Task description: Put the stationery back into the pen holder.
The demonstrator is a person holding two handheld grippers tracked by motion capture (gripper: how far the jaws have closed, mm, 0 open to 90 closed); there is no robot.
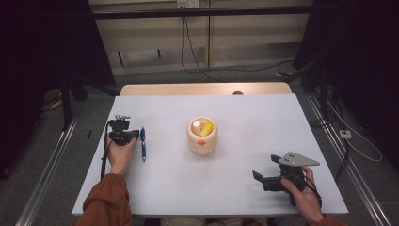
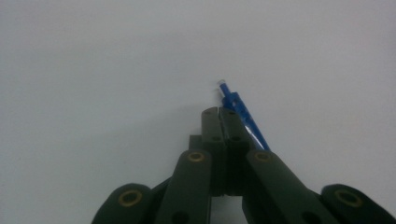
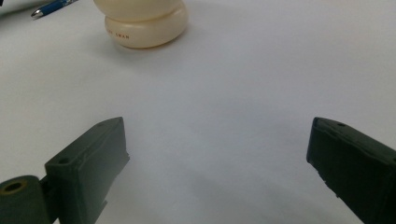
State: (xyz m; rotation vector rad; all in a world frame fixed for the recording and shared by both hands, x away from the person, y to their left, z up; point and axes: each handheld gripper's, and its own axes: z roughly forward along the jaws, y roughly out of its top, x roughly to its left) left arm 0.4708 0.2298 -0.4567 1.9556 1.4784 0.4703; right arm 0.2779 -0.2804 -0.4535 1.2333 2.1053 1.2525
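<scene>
A blue pen [image 1: 142, 143] lies on the white table [image 1: 235, 113] at the left, pointing away from me. My left gripper [image 1: 135, 134] rests just left of it, jaws pressed together with nothing between them. In the left gripper view the pen [image 2: 241, 113] runs along the outside of the right jaw, past the tips of that gripper [image 2: 218, 112]. A cream round pot [image 1: 203, 135] with an orange dot stands mid-table, holding yellow and white pieces. My right gripper [image 1: 266, 167] sits at the front right, open and empty.
In the right gripper view the pot's base [image 3: 144, 23] stands far ahead of the wide-open right gripper [image 3: 217, 158], with the pen's tip [image 3: 49, 8] at the top left. A wooden strip [image 1: 207, 88] borders the table's far edge.
</scene>
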